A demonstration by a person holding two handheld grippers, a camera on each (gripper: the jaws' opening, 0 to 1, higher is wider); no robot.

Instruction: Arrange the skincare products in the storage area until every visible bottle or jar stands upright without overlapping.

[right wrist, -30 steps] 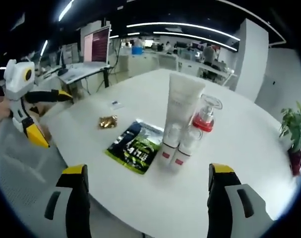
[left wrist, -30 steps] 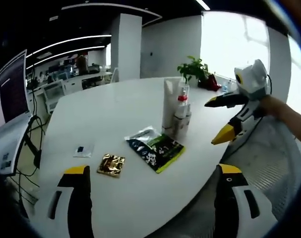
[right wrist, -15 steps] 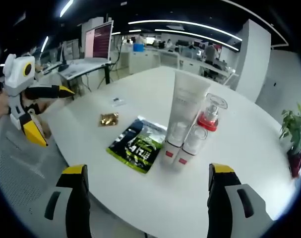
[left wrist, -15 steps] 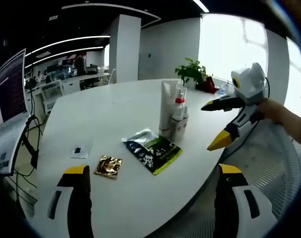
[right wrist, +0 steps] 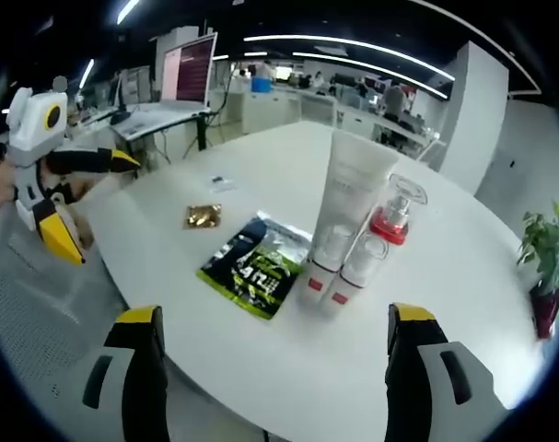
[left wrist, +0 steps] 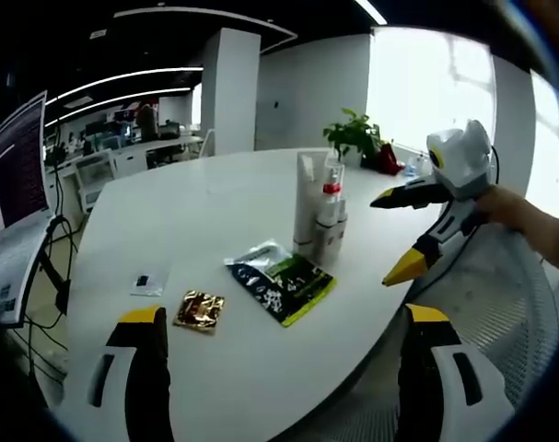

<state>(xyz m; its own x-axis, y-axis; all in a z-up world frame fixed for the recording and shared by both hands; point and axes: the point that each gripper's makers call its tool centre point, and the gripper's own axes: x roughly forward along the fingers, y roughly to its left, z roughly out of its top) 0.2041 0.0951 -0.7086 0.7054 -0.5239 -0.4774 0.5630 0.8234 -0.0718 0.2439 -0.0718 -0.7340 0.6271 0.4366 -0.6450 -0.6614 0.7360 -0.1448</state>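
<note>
On the round white table (right wrist: 463,304) a tall white tube (right wrist: 348,198) stands upright. Close beside it stand a pump bottle with a red collar (right wrist: 391,216) and two small white bottles with red labels (right wrist: 318,267). The left gripper view has the same cluster, tube (left wrist: 304,198) and pump bottle (left wrist: 331,189), past mid-table. My left gripper (left wrist: 284,315) is open and empty at the near table edge. My right gripper (right wrist: 273,315) is open and empty too, short of the bottles. Each gripper appears in the other's view: right gripper (left wrist: 394,238), left gripper (right wrist: 99,207).
A dark green sachet (right wrist: 253,267) lies flat in front of the bottles, with a gold sachet (right wrist: 203,216) and a small clear packet (right wrist: 221,181) further left. A potted plant (left wrist: 355,133) stands at the far edge. A mesh chair (left wrist: 500,304) is beside the table.
Both views have drifted back slightly from the table. The bottles and sachets stay where they were, and both grippers remain open.
</note>
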